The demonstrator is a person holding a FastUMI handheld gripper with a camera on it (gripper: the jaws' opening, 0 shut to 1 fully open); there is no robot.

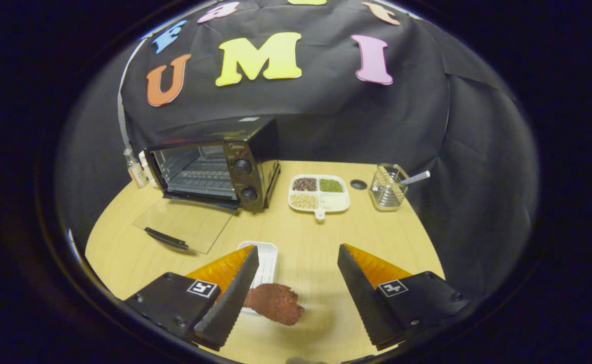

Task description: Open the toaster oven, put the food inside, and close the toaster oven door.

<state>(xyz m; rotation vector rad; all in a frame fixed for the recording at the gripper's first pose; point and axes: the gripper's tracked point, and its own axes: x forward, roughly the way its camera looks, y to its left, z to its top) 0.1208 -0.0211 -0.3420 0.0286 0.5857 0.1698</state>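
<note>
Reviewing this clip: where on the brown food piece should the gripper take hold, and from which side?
Grip the brown food piece across its thick lumpy middle, coming from above. It lies flat, partly on the white tray, between the gripper's open fingers, nearer the left one.

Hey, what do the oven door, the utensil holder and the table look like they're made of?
Oven door: clear glass, likely, since the table's grain shows through it; dark handle. Utensil holder: shiny wire mesh, apparently metal. Table: pale wood or wood-look laminate, matte. The gripper's fingers stand open around the brown food.
</note>
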